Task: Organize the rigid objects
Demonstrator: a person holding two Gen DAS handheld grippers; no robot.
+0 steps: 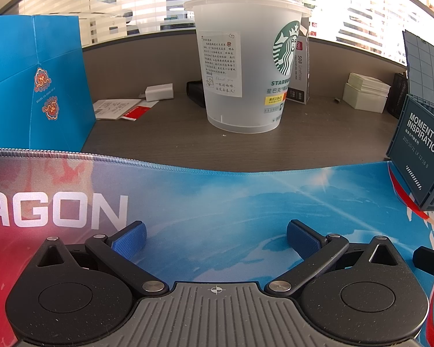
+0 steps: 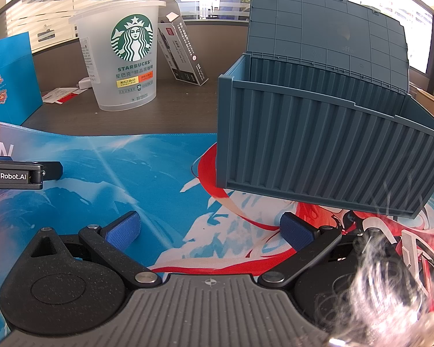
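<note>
Left gripper spread wide, holding nothing, low over printed desk mat. Right gripper likewise spread, holding nothing, over same mat. Plastic cup upright on grey desk beyond mat edge, straight ahead of left gripper. Blue-grey crate, lid raised, sits on mat right of cup, close ahead of right gripper. Blue paper bag at left. Pen box leans behind cup. White charger and papers further back.
</note>
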